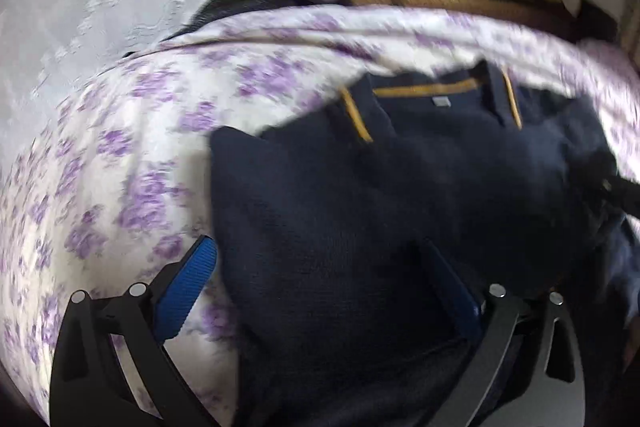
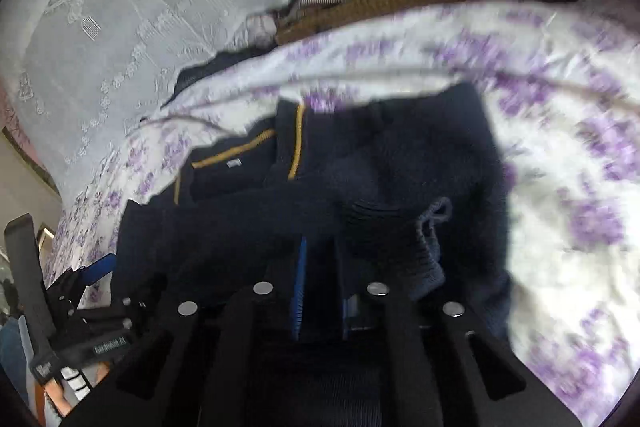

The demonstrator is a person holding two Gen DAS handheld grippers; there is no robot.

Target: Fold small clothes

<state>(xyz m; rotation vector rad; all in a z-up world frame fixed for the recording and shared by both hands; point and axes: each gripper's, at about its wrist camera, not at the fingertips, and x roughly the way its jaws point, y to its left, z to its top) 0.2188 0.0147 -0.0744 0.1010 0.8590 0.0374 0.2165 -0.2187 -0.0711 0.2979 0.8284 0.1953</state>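
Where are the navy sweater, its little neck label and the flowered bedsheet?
navy sweater (image 1: 400, 195): left wrist view, on its chest.
neck label (image 1: 441, 101): left wrist view, label's middle.
flowered bedsheet (image 2: 580, 167): right wrist view, bare part right of sweater.

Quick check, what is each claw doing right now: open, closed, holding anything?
Left claw: open wide, straddling the edge of the navy sweater.
Right claw: closed on the navy sweater's fabric.
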